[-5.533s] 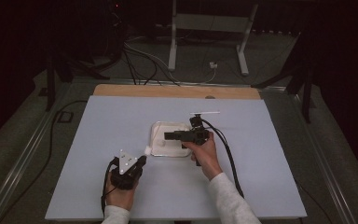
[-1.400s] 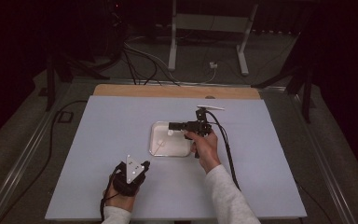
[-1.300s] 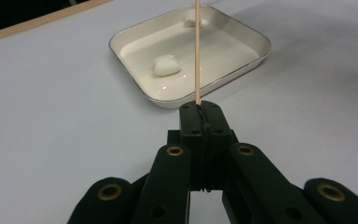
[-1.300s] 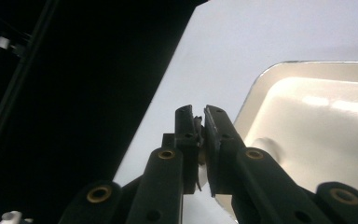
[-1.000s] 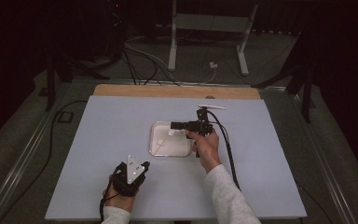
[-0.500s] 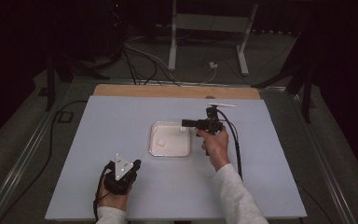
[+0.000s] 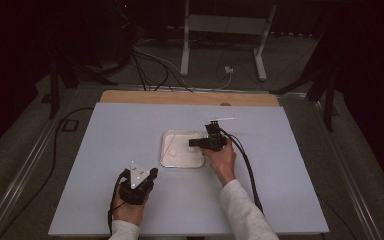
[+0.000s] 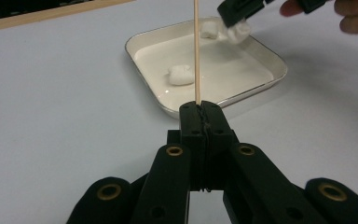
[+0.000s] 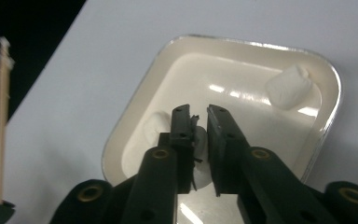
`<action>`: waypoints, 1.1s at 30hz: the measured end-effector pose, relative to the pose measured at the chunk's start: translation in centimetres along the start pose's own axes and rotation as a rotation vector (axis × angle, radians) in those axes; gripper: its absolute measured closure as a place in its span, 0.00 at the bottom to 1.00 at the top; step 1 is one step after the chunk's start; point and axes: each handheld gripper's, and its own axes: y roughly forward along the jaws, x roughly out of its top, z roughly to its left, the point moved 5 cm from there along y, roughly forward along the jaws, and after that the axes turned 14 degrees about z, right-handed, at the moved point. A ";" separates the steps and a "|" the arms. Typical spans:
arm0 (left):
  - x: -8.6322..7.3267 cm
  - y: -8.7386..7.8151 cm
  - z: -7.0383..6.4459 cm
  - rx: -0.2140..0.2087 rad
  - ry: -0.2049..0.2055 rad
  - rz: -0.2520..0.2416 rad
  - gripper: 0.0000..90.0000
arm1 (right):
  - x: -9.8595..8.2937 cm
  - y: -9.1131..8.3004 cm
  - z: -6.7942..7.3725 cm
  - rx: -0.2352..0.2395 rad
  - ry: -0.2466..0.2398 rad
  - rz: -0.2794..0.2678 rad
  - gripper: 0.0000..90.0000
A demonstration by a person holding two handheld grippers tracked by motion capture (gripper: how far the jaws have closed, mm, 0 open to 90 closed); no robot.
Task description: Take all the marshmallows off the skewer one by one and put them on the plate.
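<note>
A small white square tray (image 7: 180, 162) lies mid-table. My right gripper (image 7: 191, 143) hovers over its right side, shut on a white marshmallow (image 9: 201, 142). Two more marshmallows lie in the tray, one at the far corner (image 9: 289, 86) and one under my jaws (image 9: 154, 126). Nearer the front edge, my left gripper (image 7: 145, 177) is shut on a thin wooden skewer (image 8: 197, 46) that stands upright from its tips (image 8: 200, 107). From that side the right gripper (image 8: 235, 11) hangs with its marshmallow (image 8: 237, 31) above the tray's far rim (image 8: 279, 70). The skewer (image 9: 2, 116) also stands at the left of the right gripper view.
A pale mat (image 7: 105, 135) covers the table, with a wooden strip (image 7: 190, 97) along the far edge. Cables (image 7: 245, 165) trail from the right gripper toward the front. Stand legs (image 7: 185, 45) and floor cables lie beyond the table.
The right gripper lifted off the tray holding a marshmallow, swung right, then came back slightly toward the tray's right side. The left hand with the skewer shifted only a little.
</note>
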 end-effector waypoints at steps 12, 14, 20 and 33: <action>1.1 0.6 0.6 -0.005 -0.039 -0.009 1.00 | -0.2 -0.2 0.1 0.010 -0.026 -0.005 0.37; 1.3 0.7 0.8 -0.008 -0.049 -0.011 1.00 | -0.2 -0.4 0.1 0.027 -0.030 -0.016 0.32; 1.9 1.2 1.1 -0.011 -0.080 -0.016 1.00 | -0.5 -1.1 0.8 0.049 -0.088 -0.049 0.16; 3.6 2.8 0.8 -0.017 -0.115 -0.007 1.00 | -2.2 -3.0 1.8 0.001 -0.166 -0.138 0.00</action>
